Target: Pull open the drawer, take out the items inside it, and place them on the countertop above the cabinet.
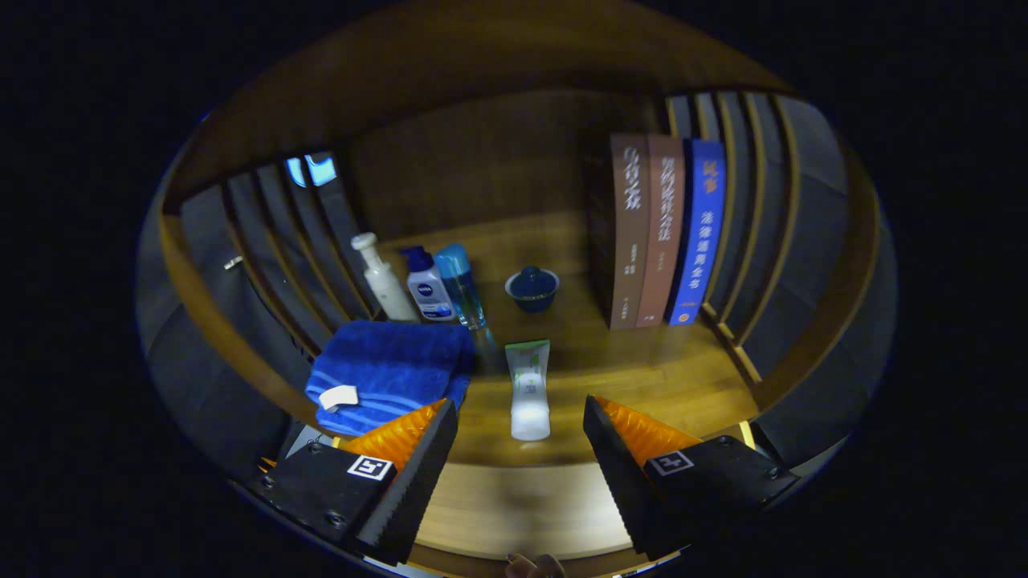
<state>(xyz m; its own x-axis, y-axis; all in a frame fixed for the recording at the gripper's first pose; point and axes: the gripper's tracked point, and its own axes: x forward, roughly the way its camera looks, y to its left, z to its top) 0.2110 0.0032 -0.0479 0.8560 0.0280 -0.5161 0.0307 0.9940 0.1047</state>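
A white tube with a green band (528,388) lies on the wooden countertop (642,377), just ahead of my fingers and between their lines. My gripper (520,417) is open, with nothing between its fingers. A folded blue towel (392,369) with a small white tag rests on the countertop beyond the left finger. Below the fingers a lighter wooden surface (514,506) shows, likely the cabinet front or drawer; I cannot tell which.
Behind the towel stand a white pump bottle (382,278), a white-and-blue bottle (427,286) and a clear blue bottle (461,282). A dark blue lidded cup (532,288) sits mid-counter. Three upright books (660,231) stand at the right. Slatted walls (755,225) close both sides.
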